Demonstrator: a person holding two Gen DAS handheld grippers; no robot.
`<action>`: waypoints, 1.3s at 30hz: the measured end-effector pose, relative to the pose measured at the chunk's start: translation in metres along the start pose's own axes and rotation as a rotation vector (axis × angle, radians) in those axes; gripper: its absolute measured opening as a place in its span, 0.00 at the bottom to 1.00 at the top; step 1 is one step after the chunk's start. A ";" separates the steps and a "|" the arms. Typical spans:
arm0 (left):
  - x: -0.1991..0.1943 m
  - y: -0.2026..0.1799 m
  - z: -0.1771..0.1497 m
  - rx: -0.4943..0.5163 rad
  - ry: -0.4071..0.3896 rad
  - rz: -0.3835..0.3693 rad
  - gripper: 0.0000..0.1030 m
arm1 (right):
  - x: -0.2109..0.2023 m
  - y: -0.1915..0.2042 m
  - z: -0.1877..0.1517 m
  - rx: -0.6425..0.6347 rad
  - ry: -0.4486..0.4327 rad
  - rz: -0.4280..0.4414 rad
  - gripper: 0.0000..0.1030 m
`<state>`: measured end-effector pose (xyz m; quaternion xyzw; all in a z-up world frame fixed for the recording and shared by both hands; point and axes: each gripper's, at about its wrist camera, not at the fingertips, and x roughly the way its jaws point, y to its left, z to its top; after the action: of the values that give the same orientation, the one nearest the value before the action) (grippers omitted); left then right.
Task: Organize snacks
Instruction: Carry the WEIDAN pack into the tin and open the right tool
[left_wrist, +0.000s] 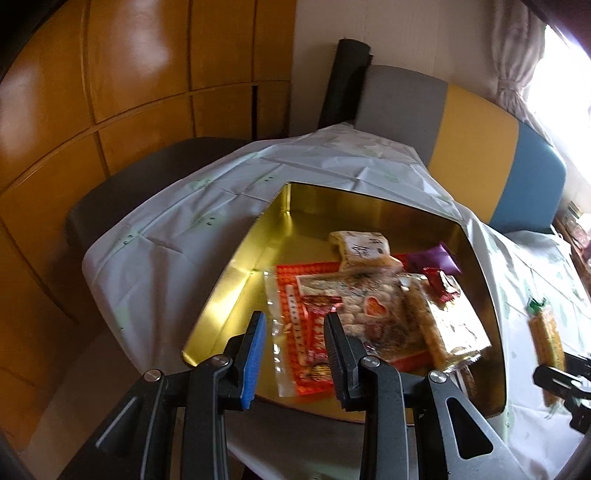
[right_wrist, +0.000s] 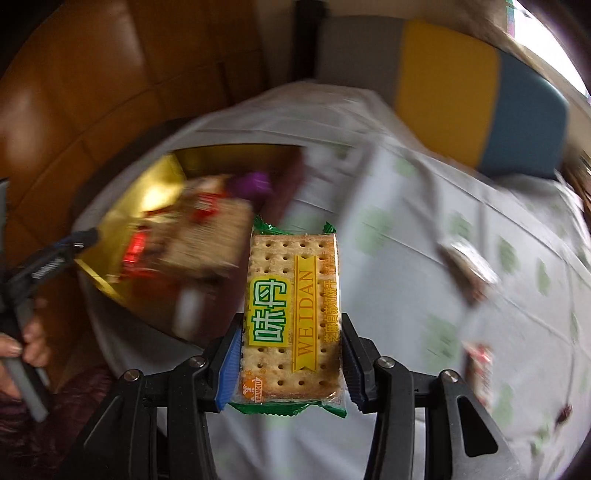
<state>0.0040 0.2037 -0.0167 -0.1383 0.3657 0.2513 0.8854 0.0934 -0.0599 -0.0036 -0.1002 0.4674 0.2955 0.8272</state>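
Note:
A gold tin box sits on the white tablecloth and holds several snack packs. My left gripper is open and empty, hovering above the box's near edge over a red pack. My right gripper is shut on a cracker pack with green ends and a yellow label, held above the cloth just right of the box. In the left wrist view the cracker pack shows at the far right with the right gripper below it.
A white patterned tablecloth covers the table. Two loose snack packs lie on it to the right. A grey, yellow and blue chair back stands behind the table, with wooden cabinets at left.

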 end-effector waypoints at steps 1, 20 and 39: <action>0.000 0.003 0.000 -0.007 -0.001 0.005 0.32 | 0.002 0.009 0.005 -0.017 0.000 0.019 0.47; 0.015 0.014 -0.002 -0.037 0.029 0.007 0.32 | 0.099 0.117 0.050 -0.154 0.108 0.167 0.49; 0.004 -0.005 -0.007 0.031 0.009 -0.032 0.32 | 0.043 0.098 0.032 -0.165 -0.038 0.066 0.49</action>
<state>0.0050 0.1980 -0.0238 -0.1317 0.3710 0.2309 0.8898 0.0758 0.0499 -0.0113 -0.1467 0.4286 0.3620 0.8147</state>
